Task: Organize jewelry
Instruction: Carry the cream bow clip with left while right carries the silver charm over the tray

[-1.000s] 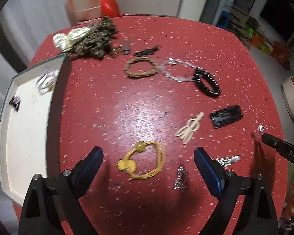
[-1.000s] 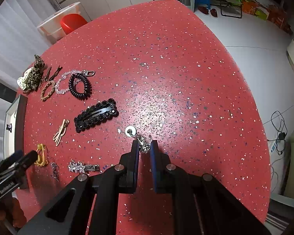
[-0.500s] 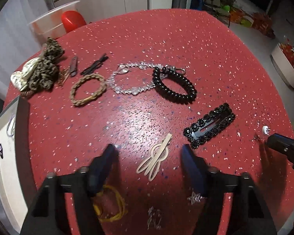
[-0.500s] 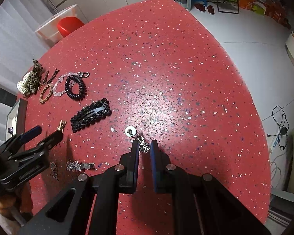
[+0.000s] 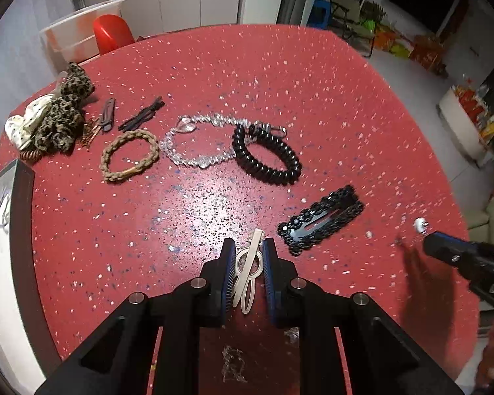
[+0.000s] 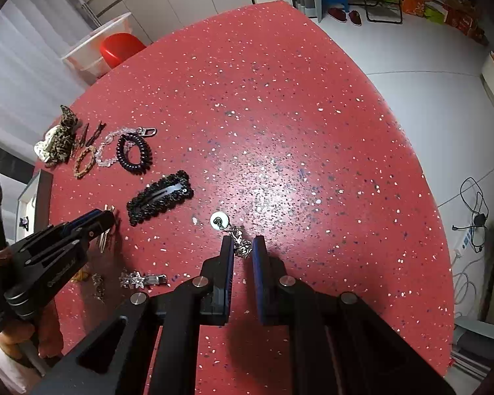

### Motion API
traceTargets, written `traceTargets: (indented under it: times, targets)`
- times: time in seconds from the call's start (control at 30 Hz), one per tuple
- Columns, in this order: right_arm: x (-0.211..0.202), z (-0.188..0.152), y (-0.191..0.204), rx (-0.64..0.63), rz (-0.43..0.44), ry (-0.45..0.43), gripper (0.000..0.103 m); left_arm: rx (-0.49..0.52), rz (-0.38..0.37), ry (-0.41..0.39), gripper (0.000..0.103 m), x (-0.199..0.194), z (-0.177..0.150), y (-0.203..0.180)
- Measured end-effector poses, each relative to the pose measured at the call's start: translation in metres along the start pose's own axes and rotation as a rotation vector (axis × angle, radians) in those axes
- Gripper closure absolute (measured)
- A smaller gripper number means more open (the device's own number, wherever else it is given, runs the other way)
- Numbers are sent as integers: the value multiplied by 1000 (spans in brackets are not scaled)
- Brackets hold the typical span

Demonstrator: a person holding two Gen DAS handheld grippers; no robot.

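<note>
With the left gripper (image 5: 249, 260) narrowed around the beige hair clip (image 5: 248, 271), pinch squarely before lifting off the tabletop (image 5: 214, 65).

Pale embossed lettering runs along the side of the left gripper (image 6: 107, 220) in the right wrist view, too blurred and skewed to read. The right gripper (image 5: 426, 247) carries similar marks in the left wrist view, equally illegible.
</note>
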State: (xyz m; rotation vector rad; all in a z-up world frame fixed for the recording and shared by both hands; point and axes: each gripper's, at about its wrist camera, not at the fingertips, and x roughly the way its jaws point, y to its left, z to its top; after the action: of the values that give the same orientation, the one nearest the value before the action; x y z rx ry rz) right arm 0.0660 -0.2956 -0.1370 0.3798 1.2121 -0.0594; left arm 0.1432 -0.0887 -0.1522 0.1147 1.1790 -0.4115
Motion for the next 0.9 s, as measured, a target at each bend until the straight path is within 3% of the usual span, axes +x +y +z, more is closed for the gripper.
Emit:
traceTargets:
  times: [0.5, 0.9]
  targets:
    - [-14, 5, 30, -34, 22, -9, 91, -124, -17, -62, 84, -60, -17, 36]
    - [-22, 13, 96, -128, 66, -20, 91, -244, 25, -113, 84, -102, -37, 90]
